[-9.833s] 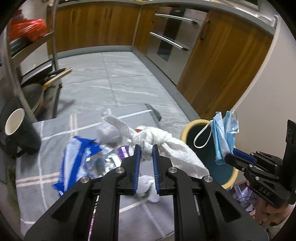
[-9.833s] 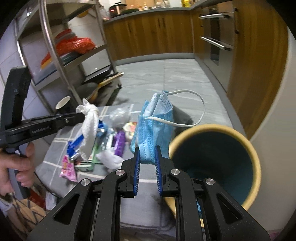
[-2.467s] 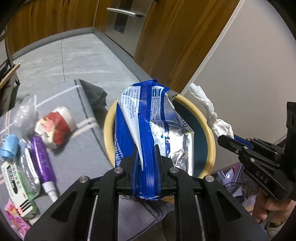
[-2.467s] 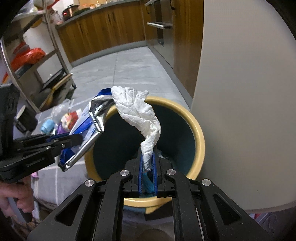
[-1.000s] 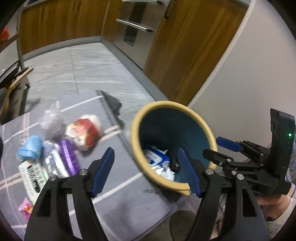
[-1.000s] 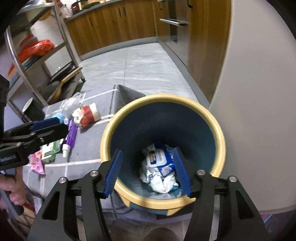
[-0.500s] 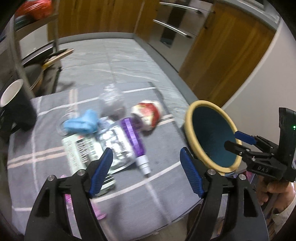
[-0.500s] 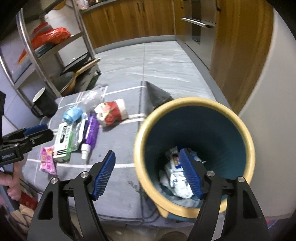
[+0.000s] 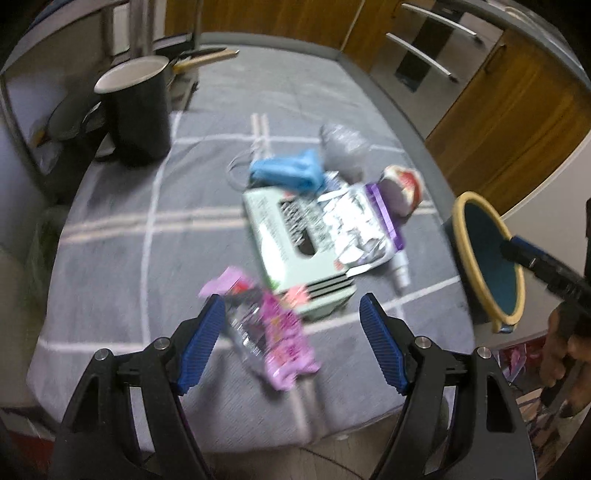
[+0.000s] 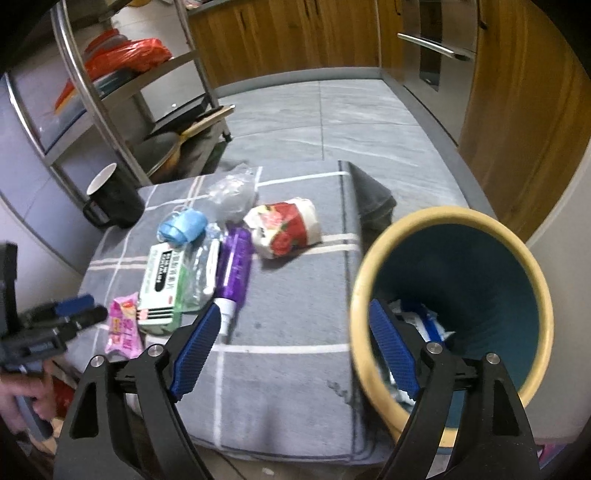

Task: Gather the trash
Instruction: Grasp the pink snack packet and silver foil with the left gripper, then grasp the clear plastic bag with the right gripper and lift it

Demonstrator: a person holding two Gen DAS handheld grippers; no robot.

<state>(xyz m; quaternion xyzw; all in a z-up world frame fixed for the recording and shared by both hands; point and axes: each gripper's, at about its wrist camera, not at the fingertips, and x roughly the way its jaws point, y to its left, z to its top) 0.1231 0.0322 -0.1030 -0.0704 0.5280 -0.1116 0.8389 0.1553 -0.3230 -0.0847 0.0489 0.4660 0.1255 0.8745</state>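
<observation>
My left gripper is open and empty, just above a pink snack wrapper near the front of the grey checked cloth. Beyond it lie a green-white packet, a purple tube, a blue mask, a red-white paper cup and a crumpled clear plastic. My right gripper is open and empty, at the rim of the yellow-rimmed teal bin. The bin holds a blue packet and white tissues. The pink wrapper and purple tube show in the right wrist view too.
A black mug stands at the cloth's far left corner. A steel shelf rack with pans and a red bag stands behind it. Wooden cabinets and an oven line the far wall. The bin stands off the cloth's right edge.
Both grippers dropped their trash, the blue packet and the white tissue, into the bin and opened. My left gripper has swung left and down over the pink wrapper. My right has drawn back from the bin.
</observation>
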